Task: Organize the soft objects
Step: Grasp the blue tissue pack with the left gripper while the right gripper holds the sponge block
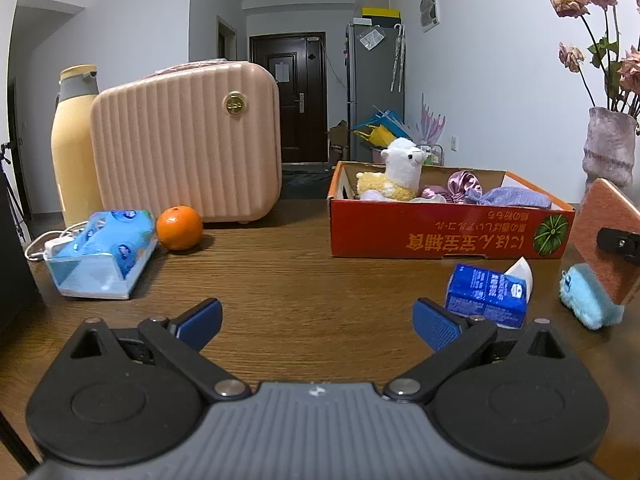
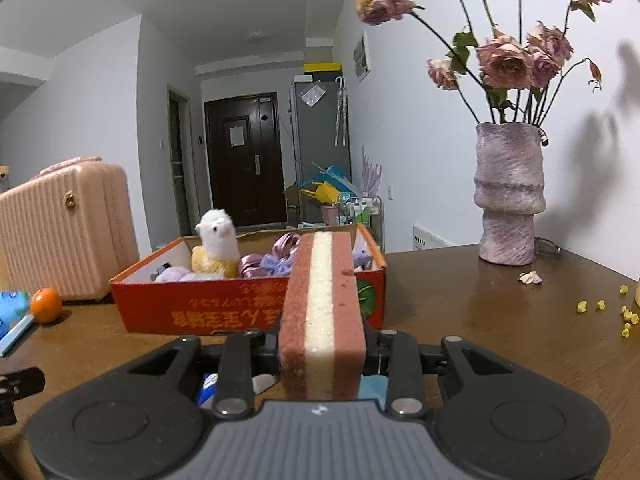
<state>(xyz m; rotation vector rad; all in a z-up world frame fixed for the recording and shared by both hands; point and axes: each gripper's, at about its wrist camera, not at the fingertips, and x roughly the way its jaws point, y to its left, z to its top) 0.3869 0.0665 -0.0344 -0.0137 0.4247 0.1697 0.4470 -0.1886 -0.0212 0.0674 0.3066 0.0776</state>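
- Right gripper [image 2: 322, 344] was clamped on a sponge [image 2: 323, 312], red-brown outside with a cream middle layer, held on edge above the table [image 2: 480, 320].
- Sponge sat just short of the red cardboard box [image 2: 192, 312], which lay at 12 o'clock from it.
- Box held a plush alpaca [image 2: 218, 246] and purple fabric bits [image 2: 276, 258].
- Left gripper [image 1: 318, 320] had jaws wide apart, nothing between them.
- Blue tissue pack [image 1: 486, 292] at 2 o'clock of the left gripper; fluffy light-blue toy [image 1: 586, 298] further right.
- Orange [image 1: 179, 227] at 11 o'clock, beside a pink case [image 1: 188, 140].
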